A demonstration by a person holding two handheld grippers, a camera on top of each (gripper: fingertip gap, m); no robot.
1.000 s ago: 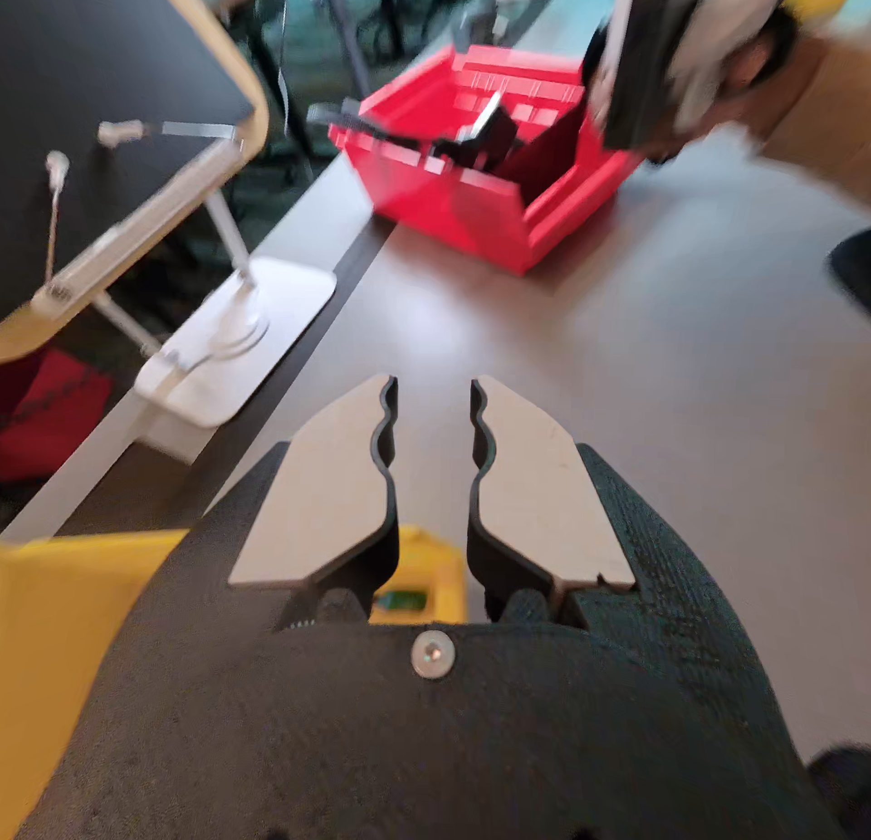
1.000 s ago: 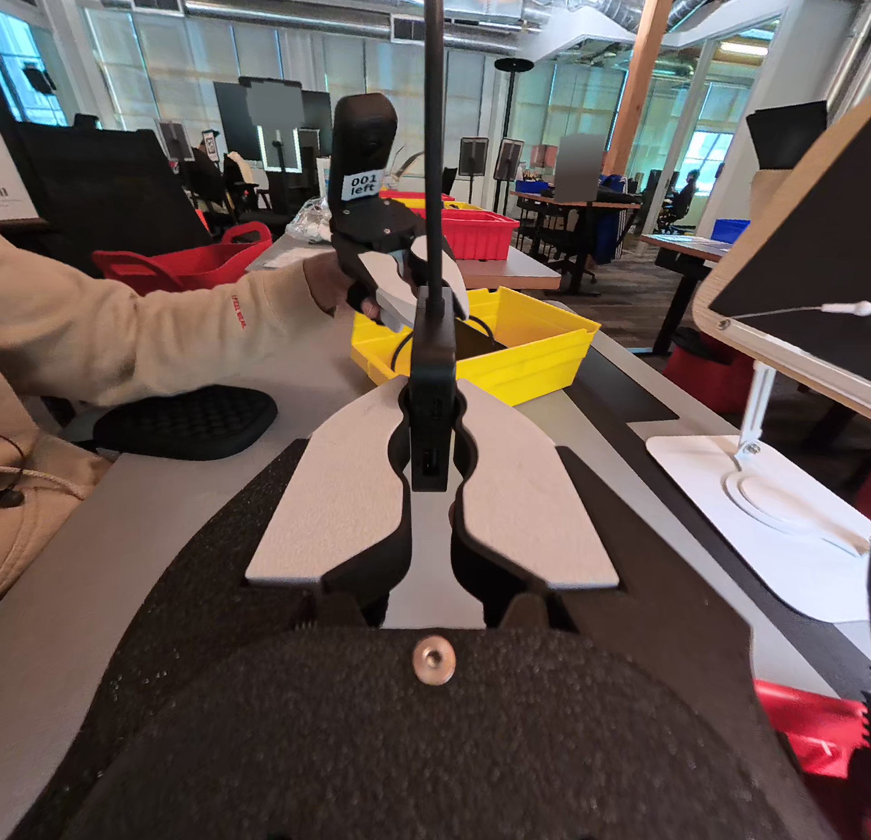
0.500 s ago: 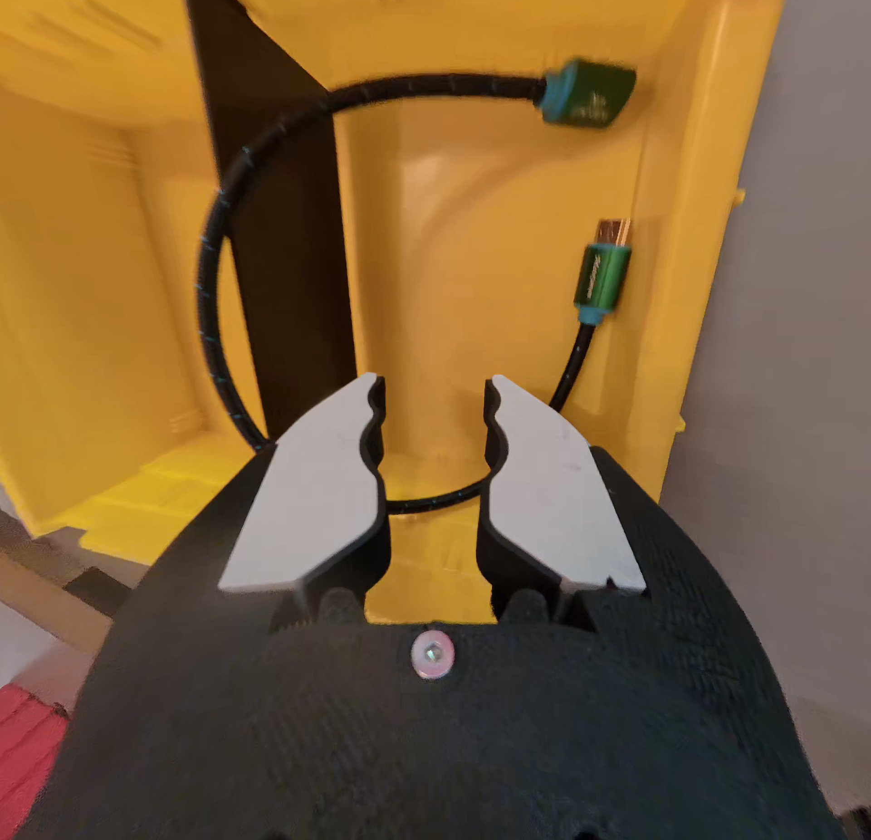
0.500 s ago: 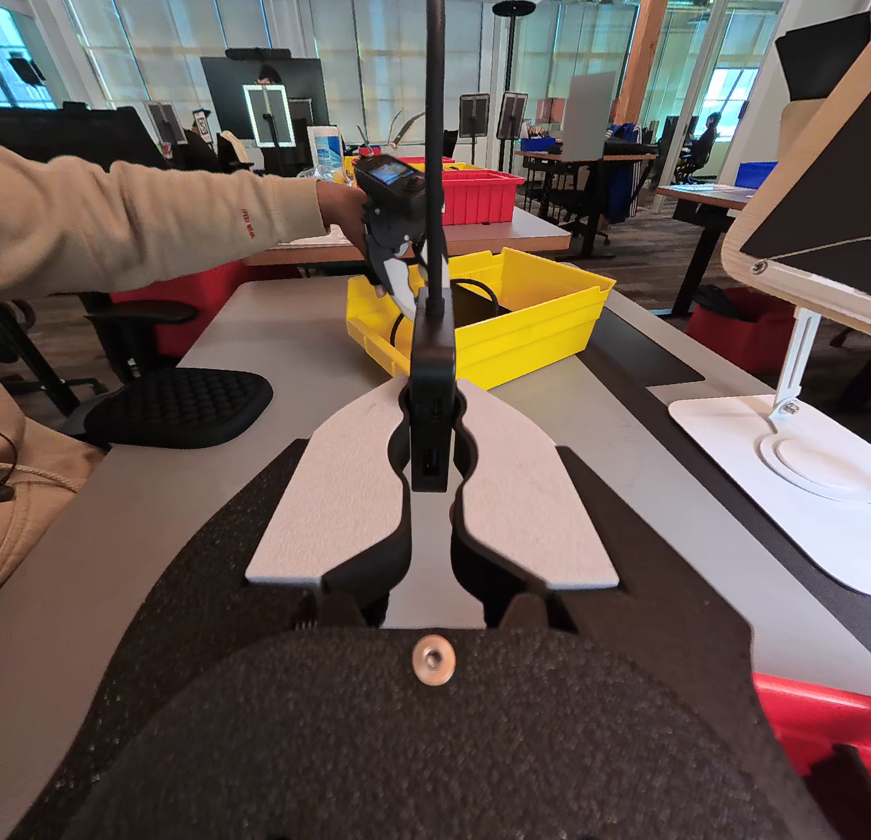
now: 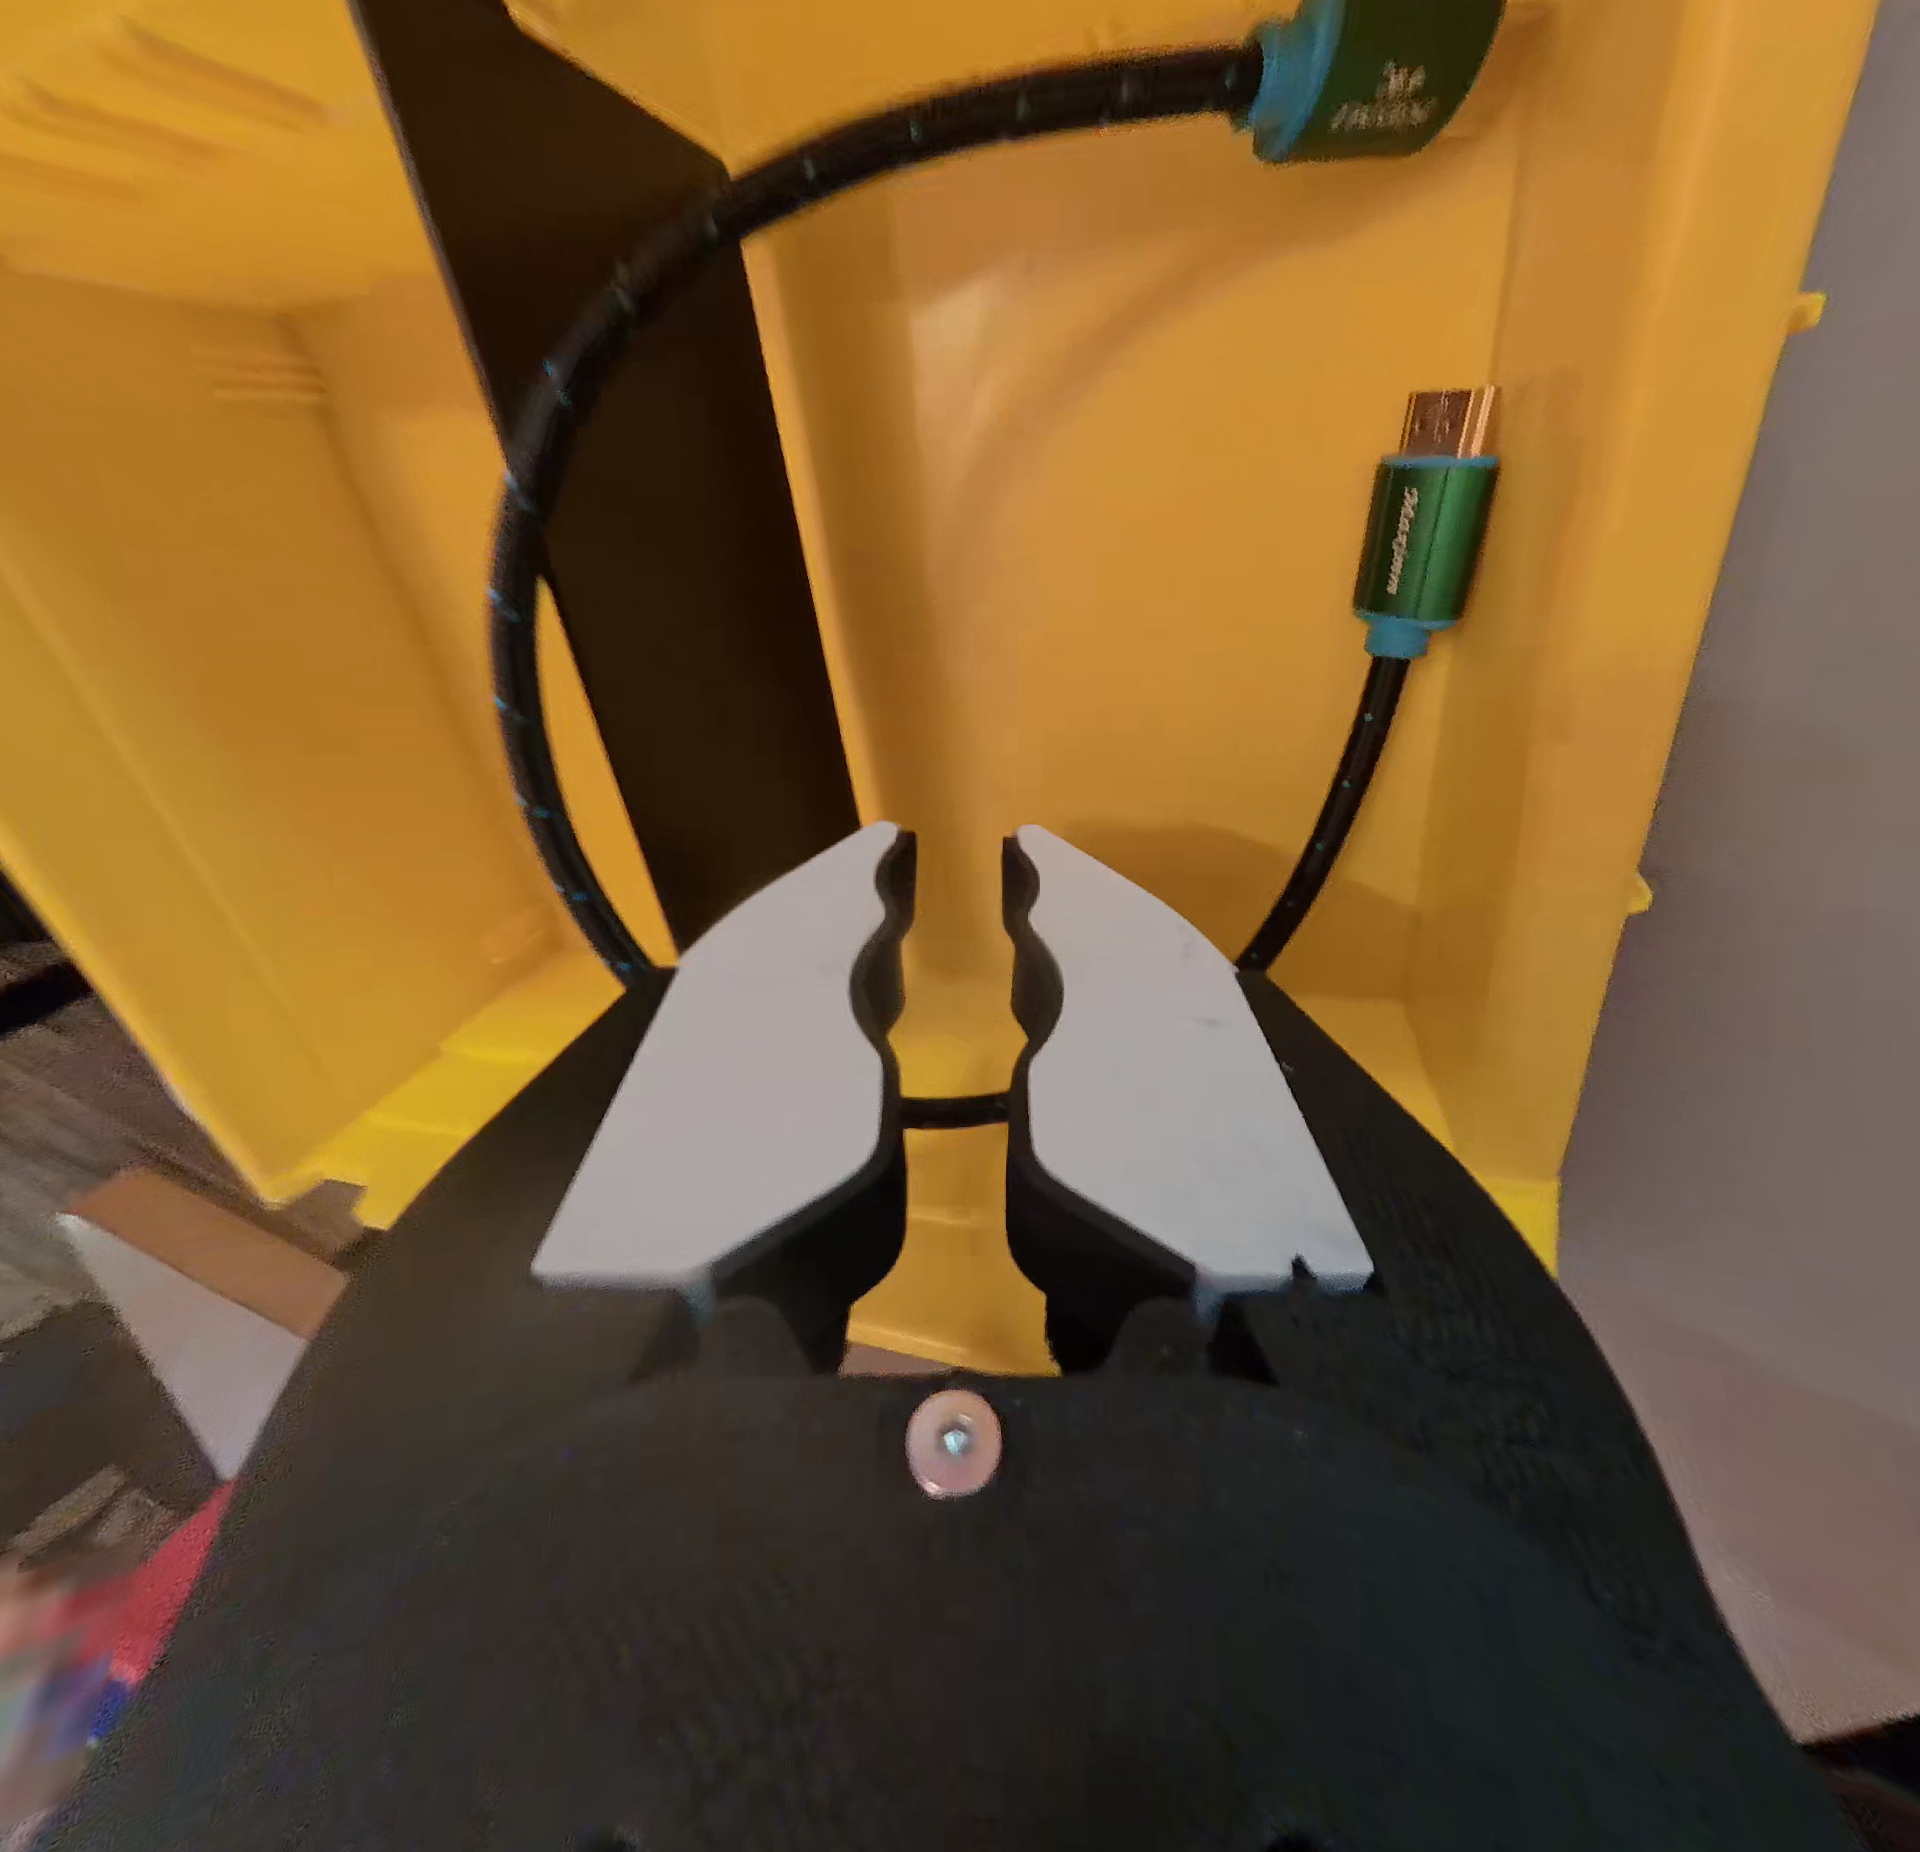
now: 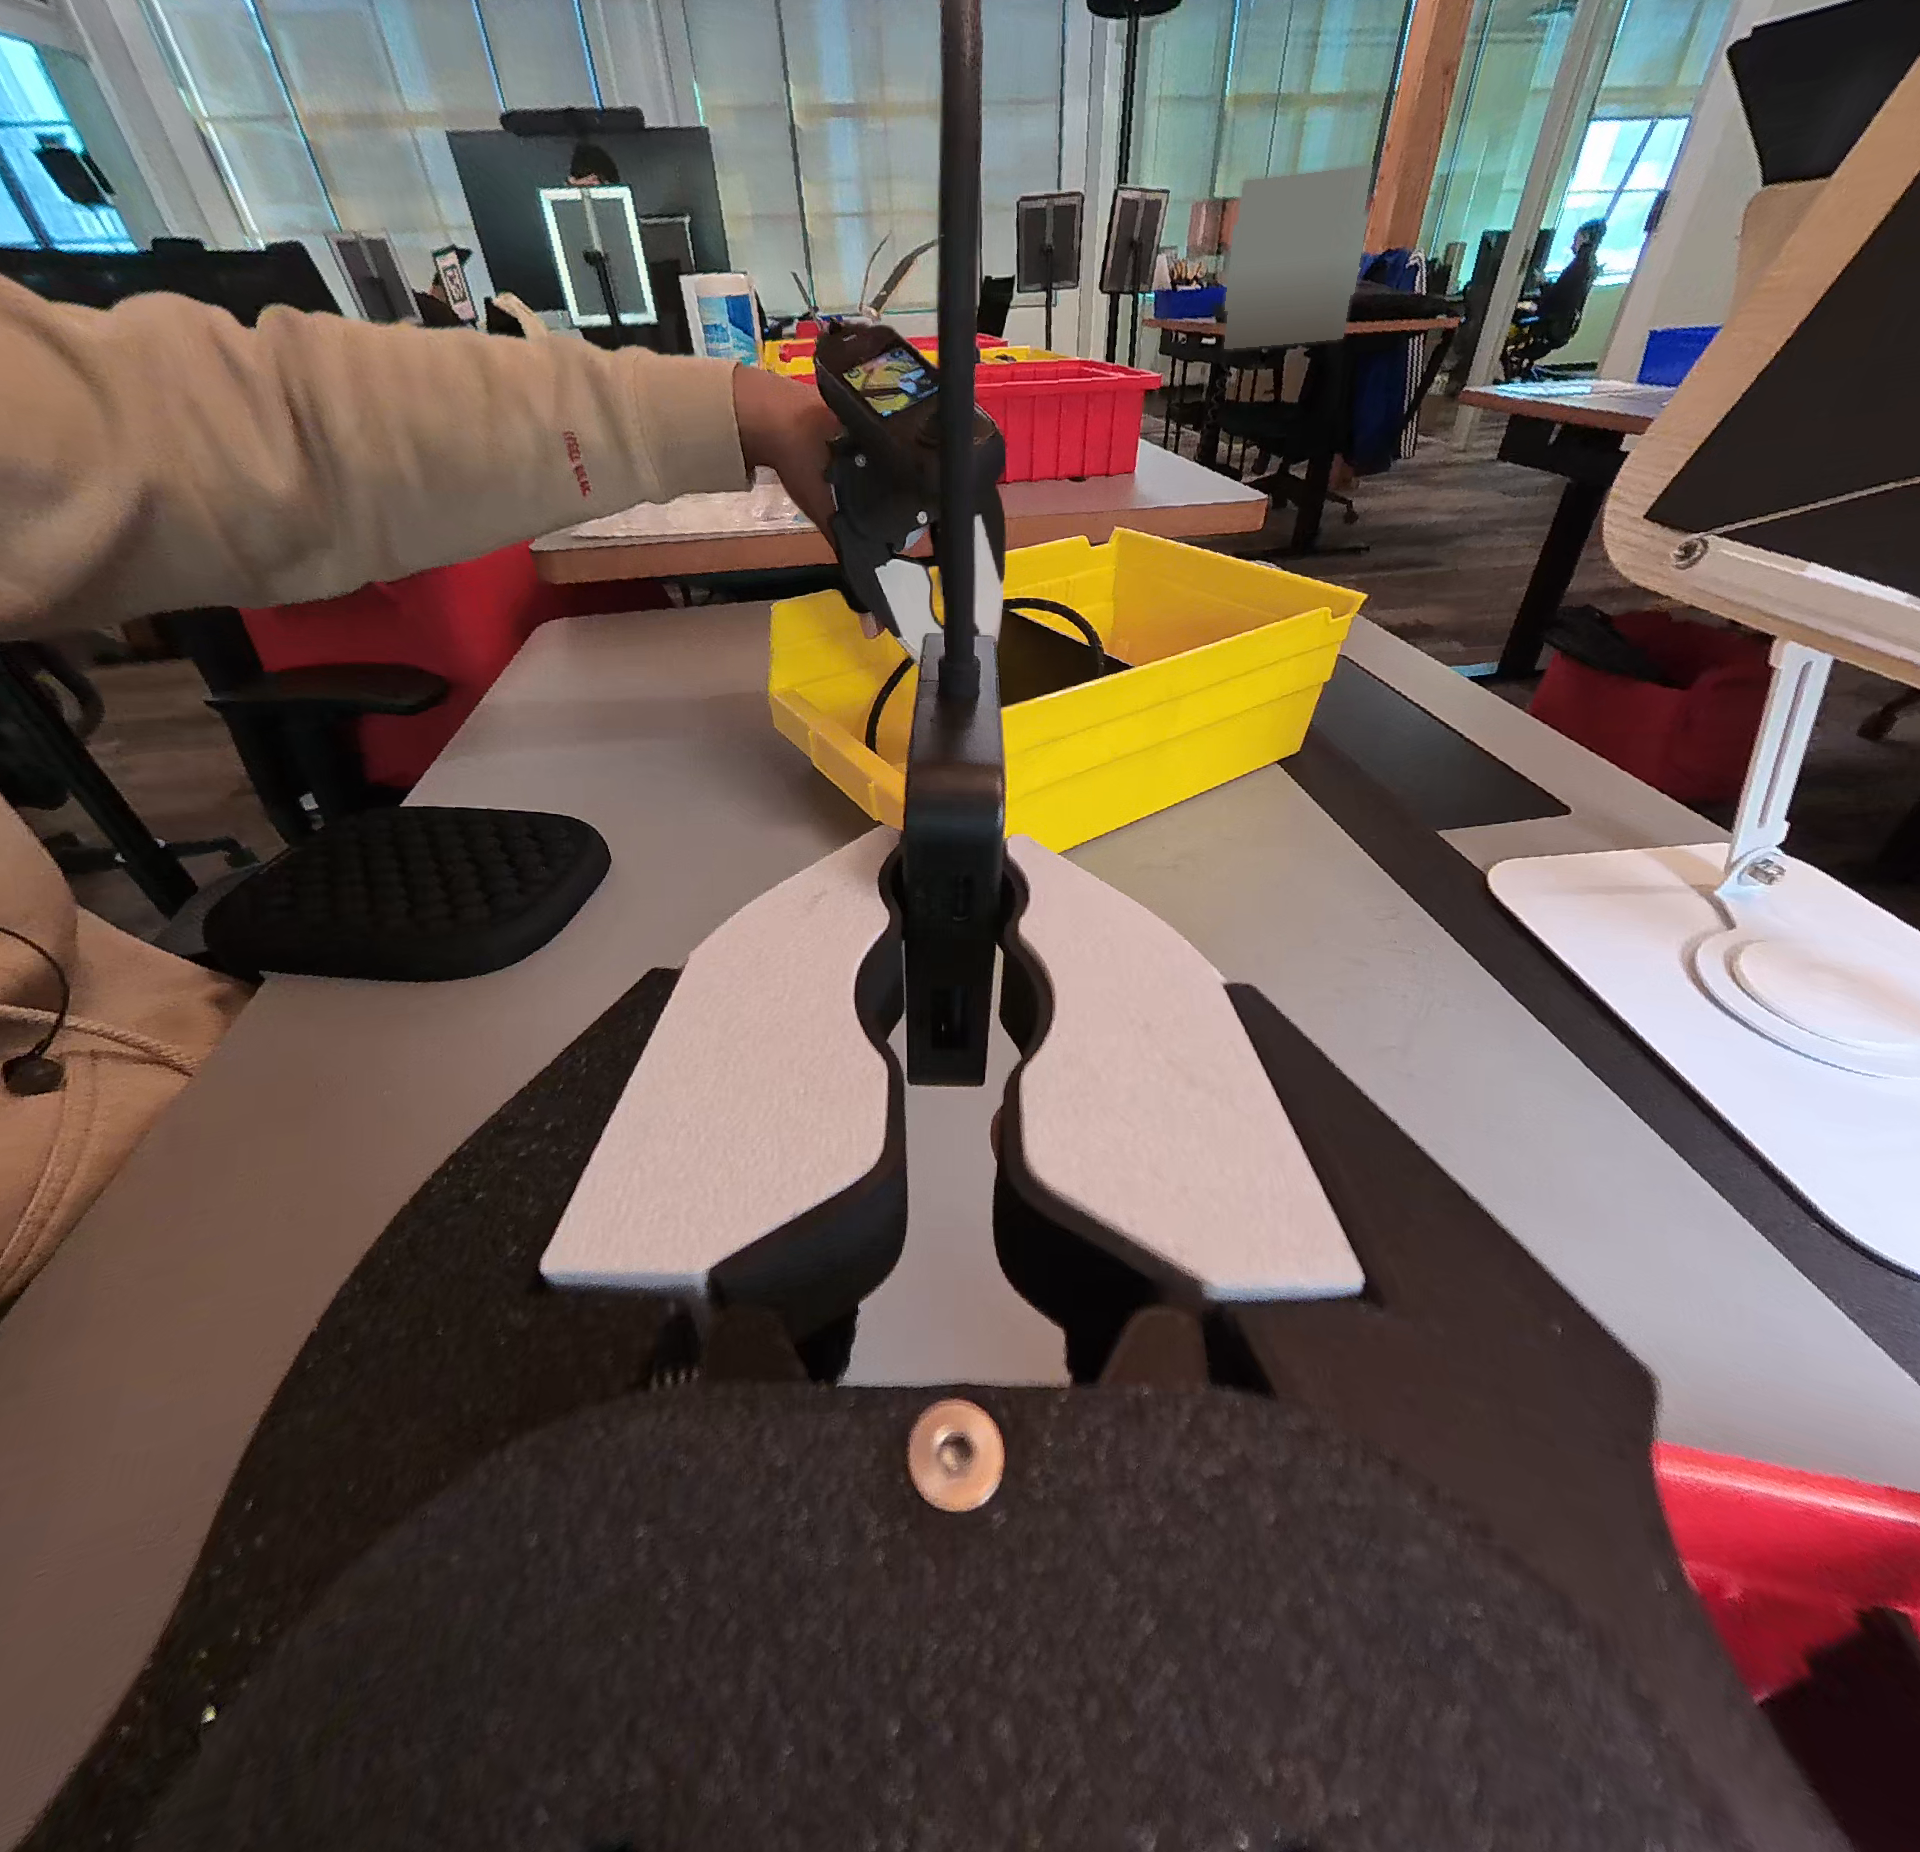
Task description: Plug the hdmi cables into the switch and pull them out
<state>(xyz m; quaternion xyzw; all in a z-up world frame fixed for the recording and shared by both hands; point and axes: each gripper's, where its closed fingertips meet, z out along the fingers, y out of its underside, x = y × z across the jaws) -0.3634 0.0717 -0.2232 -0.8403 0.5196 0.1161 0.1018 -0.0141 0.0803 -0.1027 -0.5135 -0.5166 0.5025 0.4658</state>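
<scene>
The left gripper [image 5: 956,846] hangs over the yellow bin [image 5: 1174,472] on the grey counter [image 6: 1226,919], pointing down into it, its fingers [image 5: 769,1054] parted with nothing between them; half a second ago they stood wider, and the bin has drawn closer in the left wrist view since then, while a second ago that gripper was out over the bare counter facing a red bin. In the yellow bin lies a black braided hdmi cable [image 5: 540,514], looped over the black divider [image 5: 644,472], with both green plugs free: one [image 5: 1361,67] near the far wall, the other [image 5: 1423,545] along the right wall with its metal tip bare. A short run of the cable passes under the gap between the fingers. The right gripper [image 6: 951,857] is clamped on the black switch [image 6: 951,909], which stands on edge between its fingers above the counter, its own lead [image 6: 961,244] running up out of view; this grip is unchanged over the last second. In the right wrist view the left gripper [image 6: 914,597] has gone from raised above the yellow bin [image 6: 1164,701] to dipped at its near-left part, the tan sleeve [image 6: 343,452] stretched across.
</scene>
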